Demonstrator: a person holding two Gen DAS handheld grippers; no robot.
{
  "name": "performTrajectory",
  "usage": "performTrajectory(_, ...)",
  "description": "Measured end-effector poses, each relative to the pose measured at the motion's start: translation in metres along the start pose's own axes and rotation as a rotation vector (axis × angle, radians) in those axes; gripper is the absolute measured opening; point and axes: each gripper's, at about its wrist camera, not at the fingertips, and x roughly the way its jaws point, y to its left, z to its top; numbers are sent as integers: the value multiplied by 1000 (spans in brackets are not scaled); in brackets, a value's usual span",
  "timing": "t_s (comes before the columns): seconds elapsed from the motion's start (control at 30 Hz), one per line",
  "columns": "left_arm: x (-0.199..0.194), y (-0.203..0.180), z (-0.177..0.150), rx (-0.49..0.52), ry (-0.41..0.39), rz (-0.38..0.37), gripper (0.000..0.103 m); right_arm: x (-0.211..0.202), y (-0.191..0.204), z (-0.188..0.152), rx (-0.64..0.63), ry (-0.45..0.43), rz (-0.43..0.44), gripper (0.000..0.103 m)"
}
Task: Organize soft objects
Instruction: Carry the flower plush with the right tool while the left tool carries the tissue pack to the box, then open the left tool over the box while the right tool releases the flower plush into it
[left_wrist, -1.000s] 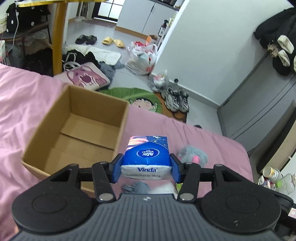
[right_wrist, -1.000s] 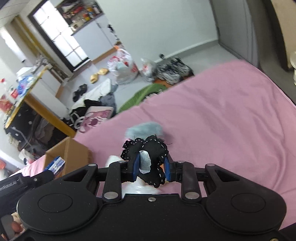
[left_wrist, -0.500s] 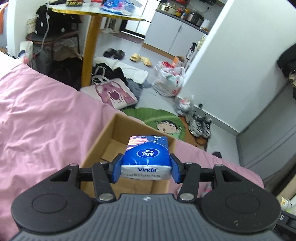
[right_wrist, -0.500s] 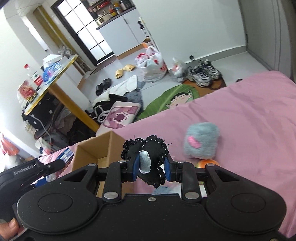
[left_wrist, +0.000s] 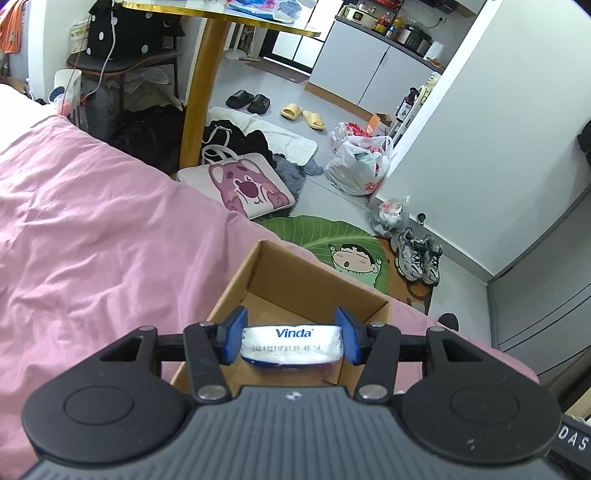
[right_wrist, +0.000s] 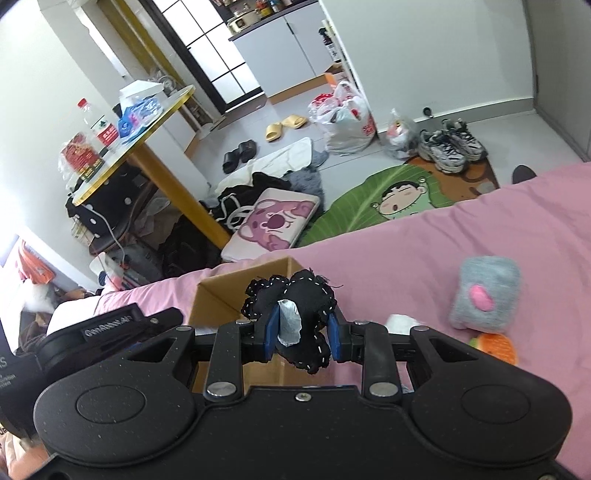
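Left gripper (left_wrist: 291, 339): squeezing the tissue pack (left_wrist: 291, 346), right above the open cardboard box (left_wrist: 236, 284).
Right gripper (right_wrist: 302, 330): pinching a black cloth toy (right_wrist: 308, 299) just over the box's near right corner.
Box: sits on the pink bed (left_wrist: 92, 236).
Grey plush (right_wrist: 485, 295): lies on the bed, right of the box, touching an orange toy (right_wrist: 495, 347).
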Motion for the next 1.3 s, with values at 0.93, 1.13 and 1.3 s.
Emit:
performTrajectory(0.93, 29, 28, 4, -138, -61, 0, 69, 77, 40, 9, -23, 118, 18, 29)
performTrajectory(1.13, 25, 38, 2, -168, -57, 29, 70, 86, 52, 13, -13, 136, 56, 36)
performTrajectory(1.3, 22, 39, 1, -212, -65, 66, 77, 76, 50, 14, 17, 113, 89, 92)
